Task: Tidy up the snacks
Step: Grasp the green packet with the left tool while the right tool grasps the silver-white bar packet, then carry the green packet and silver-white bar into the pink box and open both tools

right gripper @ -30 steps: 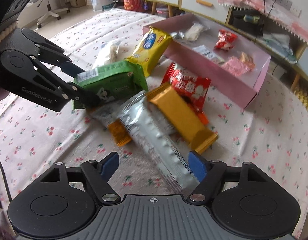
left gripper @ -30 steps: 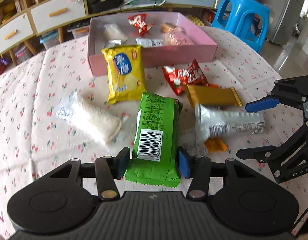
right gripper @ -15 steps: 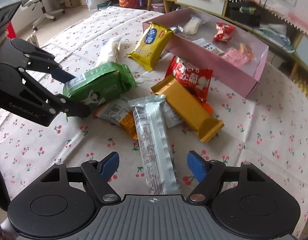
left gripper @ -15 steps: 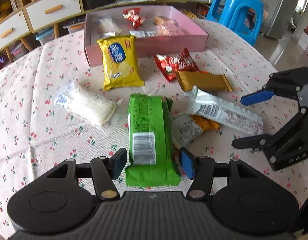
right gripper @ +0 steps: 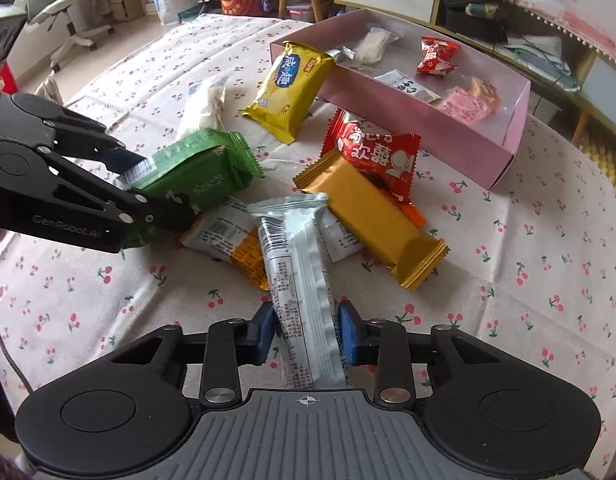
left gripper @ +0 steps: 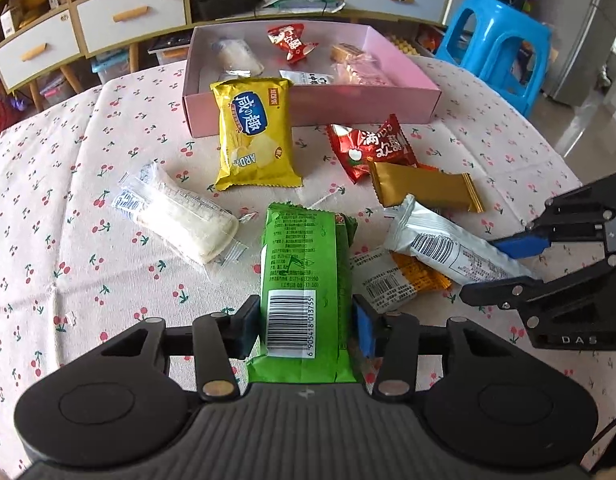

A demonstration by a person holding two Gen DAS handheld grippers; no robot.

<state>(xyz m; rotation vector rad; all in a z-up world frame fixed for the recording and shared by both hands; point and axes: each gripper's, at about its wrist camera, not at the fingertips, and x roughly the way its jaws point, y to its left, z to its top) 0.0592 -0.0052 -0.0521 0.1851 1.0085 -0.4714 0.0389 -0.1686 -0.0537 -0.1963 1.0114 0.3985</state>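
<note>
Several snacks already lie in the pink box [left gripper: 308,108] at upper centre; seven remain on the tablecloth [left gripper: 67,240], so most sorting is left. Left gripper [left gripper: 305,322] clamps the green packet [left gripper: 305,264], lower centre. Right gripper [right gripper: 306,334], wide apart half a second ago, now pinches the silver packet [right gripper: 297,264].

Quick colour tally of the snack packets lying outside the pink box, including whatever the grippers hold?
Green packet: 1, in the left gripper
Silver packet: 1, in the right gripper
Yellow packet: 1
Red packet: 1
Gold packet: 1
Clear packet: 1
White-and-orange packet: 1, partly buried
Total: 7 clearly visible
</note>
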